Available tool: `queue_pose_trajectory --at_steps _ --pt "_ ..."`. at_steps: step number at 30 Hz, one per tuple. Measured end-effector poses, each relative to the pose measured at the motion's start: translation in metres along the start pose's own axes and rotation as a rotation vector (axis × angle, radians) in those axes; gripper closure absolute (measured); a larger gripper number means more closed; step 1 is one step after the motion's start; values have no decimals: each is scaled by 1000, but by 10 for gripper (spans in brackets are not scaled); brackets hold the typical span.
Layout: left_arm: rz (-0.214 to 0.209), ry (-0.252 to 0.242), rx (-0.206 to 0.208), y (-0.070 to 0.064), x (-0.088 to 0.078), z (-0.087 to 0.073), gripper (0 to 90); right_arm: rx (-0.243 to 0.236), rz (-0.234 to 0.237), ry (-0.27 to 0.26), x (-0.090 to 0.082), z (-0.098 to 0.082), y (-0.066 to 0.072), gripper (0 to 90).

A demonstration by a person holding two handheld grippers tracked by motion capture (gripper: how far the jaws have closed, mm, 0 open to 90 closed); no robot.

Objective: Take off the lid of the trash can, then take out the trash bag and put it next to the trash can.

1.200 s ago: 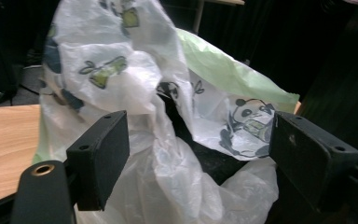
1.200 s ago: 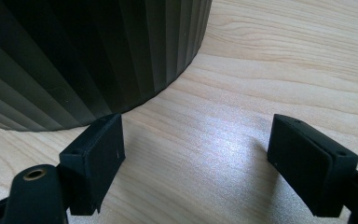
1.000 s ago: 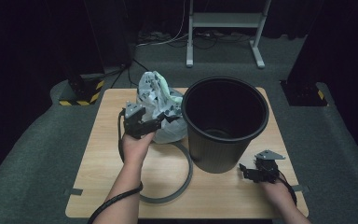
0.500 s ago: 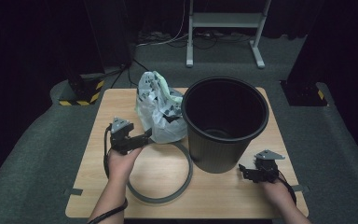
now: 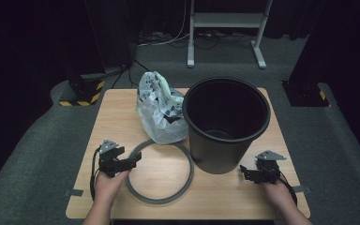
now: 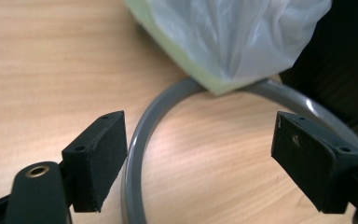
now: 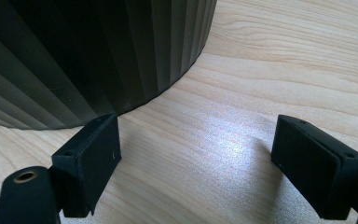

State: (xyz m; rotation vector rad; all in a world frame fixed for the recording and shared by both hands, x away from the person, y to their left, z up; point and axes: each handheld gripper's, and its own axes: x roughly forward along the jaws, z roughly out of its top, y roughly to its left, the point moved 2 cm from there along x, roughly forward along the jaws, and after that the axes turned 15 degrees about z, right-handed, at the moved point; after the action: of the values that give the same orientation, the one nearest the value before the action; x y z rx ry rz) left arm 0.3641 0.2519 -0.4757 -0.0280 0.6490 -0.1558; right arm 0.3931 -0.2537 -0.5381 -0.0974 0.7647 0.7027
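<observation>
On the wooden table the plastic bag sits unfitted beside the black bin with the grey ring flat in front, both the left gripper at that ring and the right gripper gaping empty, so lining remains

floor: grey carpet | table: light wood | backdrop: black curtains
</observation>
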Motion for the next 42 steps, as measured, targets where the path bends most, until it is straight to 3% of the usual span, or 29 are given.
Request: queue_pose_trajectory --at_steps 5,9,11,12,15,19,21,27,29,33,42 --pt "11 62 15 4 5 -12 183 3 -5 -1 0 0 1 154" --pt "61 128 69 7 12 -21 174 11 -11 -3 0 0 1 152" --pt "84 191 73 9 19 -25 173 11 -12 -2 0 0 2 150" --pt "84 191 73 9 19 -25 173 11 -12 -2 0 0 2 150" --pt "122 257 121 12 24 -27 178 13 -12 -2 1 0 2 144" --pt "133 309 120 12 29 -31 178 14 -13 -1 1 0 2 143" --pt "152 349 144 10 34 -32 178 14 -12 -2 1 0 2 144" --pt "194 383 165 8 35 -30 172 13 -13 -1 1 0 1 142" --pt "209 423 212 3 36 -30 158 12 -12 -1 1 0 1 141" --pt "210 462 222 1 35 -29 142 12 -13 -1 1 0 2 141" --pt "222 486 214 -1 36 -28 142 12 -11 0 1 0 2 138"
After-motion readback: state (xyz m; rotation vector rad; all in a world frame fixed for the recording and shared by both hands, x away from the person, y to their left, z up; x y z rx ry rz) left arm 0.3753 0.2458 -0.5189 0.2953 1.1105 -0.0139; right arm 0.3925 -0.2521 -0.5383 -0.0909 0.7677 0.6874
